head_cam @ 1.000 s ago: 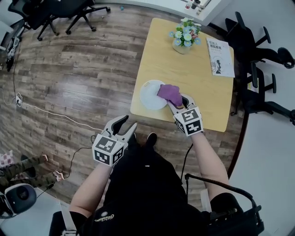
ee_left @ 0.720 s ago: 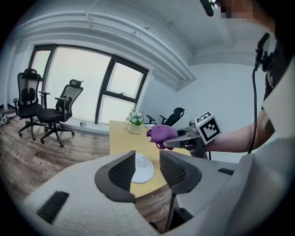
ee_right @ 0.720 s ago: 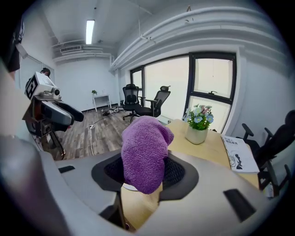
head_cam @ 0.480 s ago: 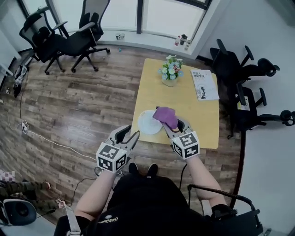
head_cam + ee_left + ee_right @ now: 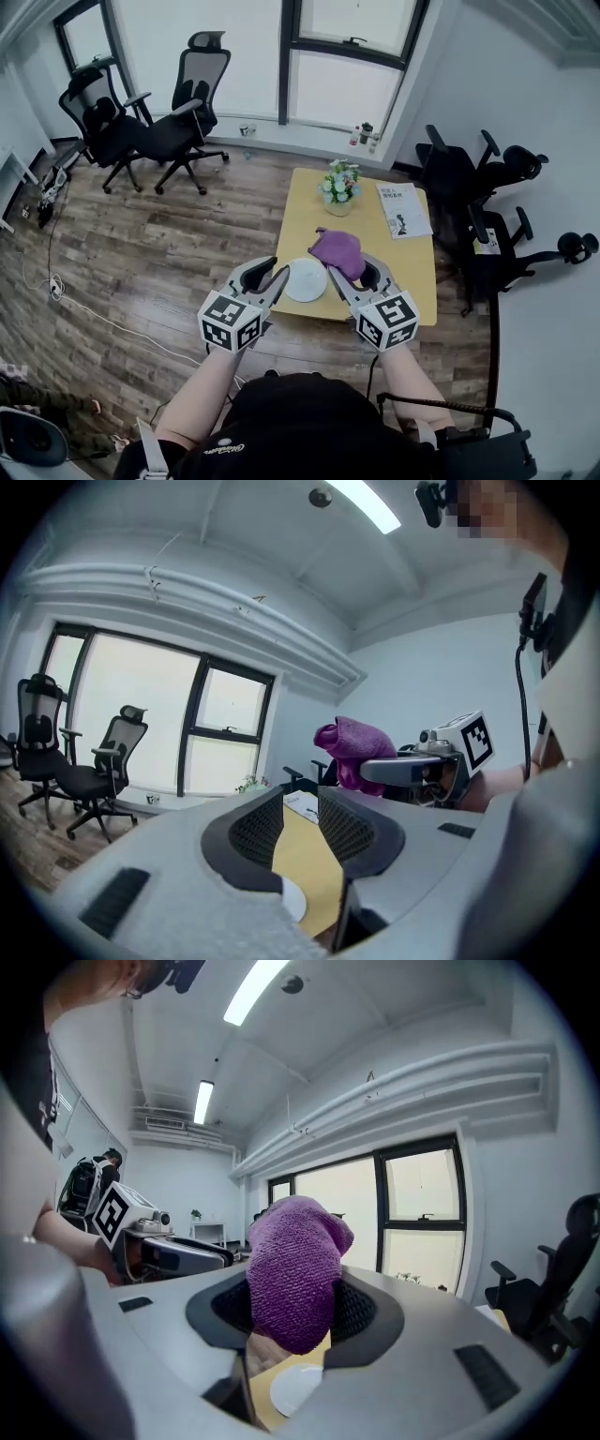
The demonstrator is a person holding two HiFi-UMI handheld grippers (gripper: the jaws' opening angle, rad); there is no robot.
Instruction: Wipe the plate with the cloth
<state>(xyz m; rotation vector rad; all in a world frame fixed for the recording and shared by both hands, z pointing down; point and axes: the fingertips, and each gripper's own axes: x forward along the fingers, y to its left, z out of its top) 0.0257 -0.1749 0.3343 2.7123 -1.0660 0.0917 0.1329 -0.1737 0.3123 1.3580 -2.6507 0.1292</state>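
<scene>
A white plate (image 5: 306, 279) lies near the front left edge of the yellow table (image 5: 398, 258). It also shows low between the jaws as the plate (image 5: 294, 1387) in the right gripper view. My right gripper (image 5: 359, 272) is shut on a bunched purple cloth (image 5: 336, 248), held high above the table just right of the plate. The cloth (image 5: 295, 1269) fills the jaw gap. My left gripper (image 5: 265, 273) hovers level with it, left of the plate. Its jaws have just been closing and stand open with nothing between them; the left gripper (image 5: 300, 822) frames only the table.
A pot of flowers (image 5: 339, 187) and a booklet (image 5: 402, 209) sit at the table's far end. Office chairs stand at the back left (image 5: 178, 112) and along the right (image 5: 473, 178). A cable (image 5: 84, 305) runs across the wooden floor.
Both grippers have risen well above the table. The purple cloth has come up off the plate with the right gripper. The head view has tilted up to take in the windows.
</scene>
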